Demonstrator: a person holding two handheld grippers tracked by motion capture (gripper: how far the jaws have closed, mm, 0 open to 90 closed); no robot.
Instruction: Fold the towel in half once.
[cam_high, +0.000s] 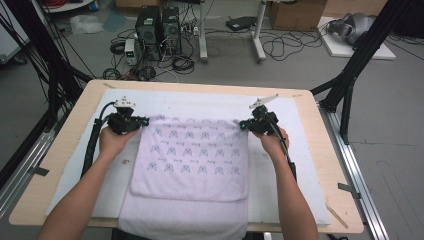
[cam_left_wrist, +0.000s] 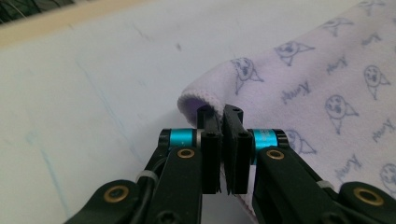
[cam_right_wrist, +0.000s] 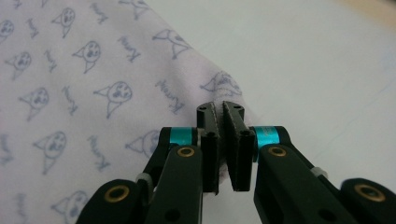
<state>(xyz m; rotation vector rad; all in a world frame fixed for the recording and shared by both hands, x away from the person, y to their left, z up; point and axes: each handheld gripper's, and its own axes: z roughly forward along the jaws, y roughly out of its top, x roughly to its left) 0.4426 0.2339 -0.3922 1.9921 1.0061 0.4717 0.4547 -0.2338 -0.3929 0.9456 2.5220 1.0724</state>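
The towel's (cam_high: 192, 160) near hem droops over the table's (cam_high: 50, 165) near edge; soft, light and limp, it is best pinched at corners. Farther off, the left gripper (cam_left_wrist: 223, 112) and right gripper (cam_right_wrist: 223, 109) clamp its far corners.

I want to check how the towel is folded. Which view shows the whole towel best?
The high view: the towel lies there complete, its upper layer folded over the lower, both far corners pinched. The left gripper view and the right gripper view each show a single pinched corner and nearby print.
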